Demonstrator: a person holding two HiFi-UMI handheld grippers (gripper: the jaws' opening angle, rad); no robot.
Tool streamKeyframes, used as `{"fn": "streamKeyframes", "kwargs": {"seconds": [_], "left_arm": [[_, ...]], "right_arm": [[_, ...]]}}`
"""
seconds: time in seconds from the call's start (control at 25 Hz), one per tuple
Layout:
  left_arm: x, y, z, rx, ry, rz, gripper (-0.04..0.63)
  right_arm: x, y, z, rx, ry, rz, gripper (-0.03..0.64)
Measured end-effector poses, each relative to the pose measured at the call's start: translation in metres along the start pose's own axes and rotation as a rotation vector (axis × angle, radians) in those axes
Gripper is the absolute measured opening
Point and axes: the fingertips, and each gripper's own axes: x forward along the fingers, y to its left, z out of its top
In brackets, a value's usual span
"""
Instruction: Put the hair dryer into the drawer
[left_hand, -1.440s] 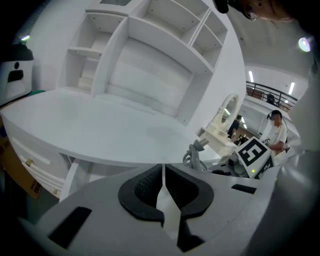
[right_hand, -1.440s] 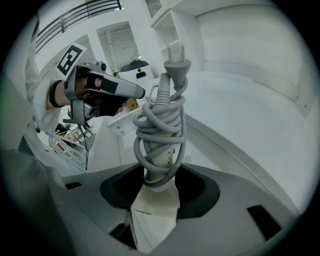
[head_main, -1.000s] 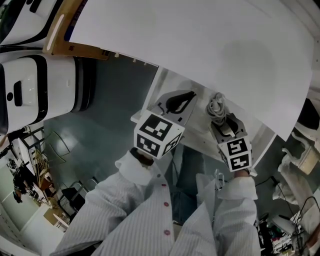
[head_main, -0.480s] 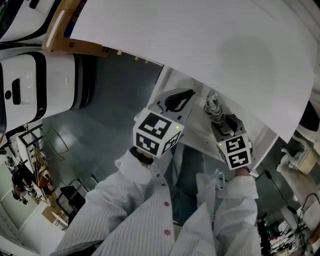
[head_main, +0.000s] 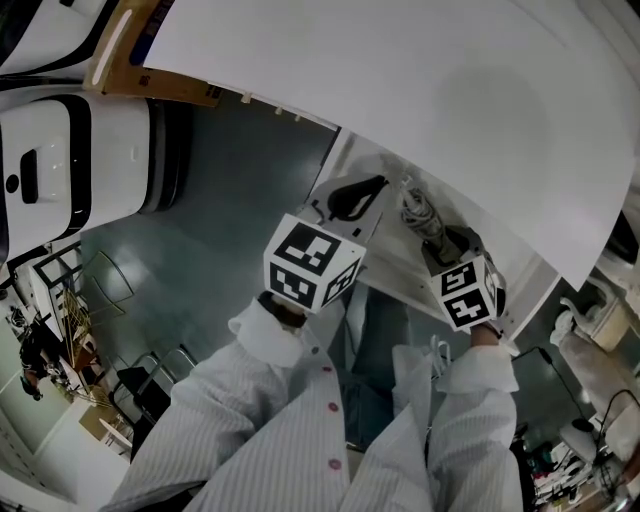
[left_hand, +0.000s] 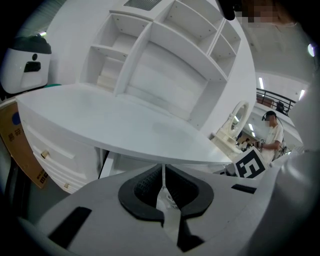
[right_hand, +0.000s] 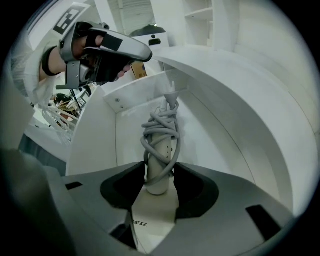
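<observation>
Step judged: laying the hair dryer (right_hand: 160, 145) in the drawer (right_hand: 95, 145) | right gripper (right_hand: 160, 175) clamped the cord-wrapped handle, which ran ahead of its fingertips between the drawer walls | left gripper (left_hand: 162, 187) was closed, empty | best set flat, cord inside the rim, before release.

**Both arms forward, right gripper clamped**

The left arm (head_main: 250, 400) and right arm (head_main: 470, 430), in striped white sleeves, reach forward and down side by side. The left gripper (left_hand: 162, 186) has its jaws pressed together with nothing between them. The right gripper (right_hand: 161, 172), near it, grips the handle of the hair dryer (right_hand: 161, 145).
</observation>
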Motion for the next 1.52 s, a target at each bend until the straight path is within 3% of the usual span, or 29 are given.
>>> {"fn": "streamKeyframes", "kwargs": {"seconds": [0.24,0.8,1.28,1.52], "left_arm": [[0.000,0.006,-0.004,-0.008,0.009,-0.004,0.028],[0.002,0.008,0.000,0.009,0.024,-0.039,0.028],[-0.004,-0.015,0.025,0.045,-0.012,-0.060,0.028],[-0.010,-0.033,0.053,0.065,-0.060,-0.069,0.028]], "right_arm": [[0.012,0.000,0.001,-0.083,0.083,-0.017,0.178],[0.013,0.000,0.005,-0.067,0.106,-0.040,0.178],[-0.020,-0.006,0.022,-0.009,0.015,-0.057,0.178],[-0.062,-0.003,0.047,0.117,-0.139,-0.024,0.178]]}}
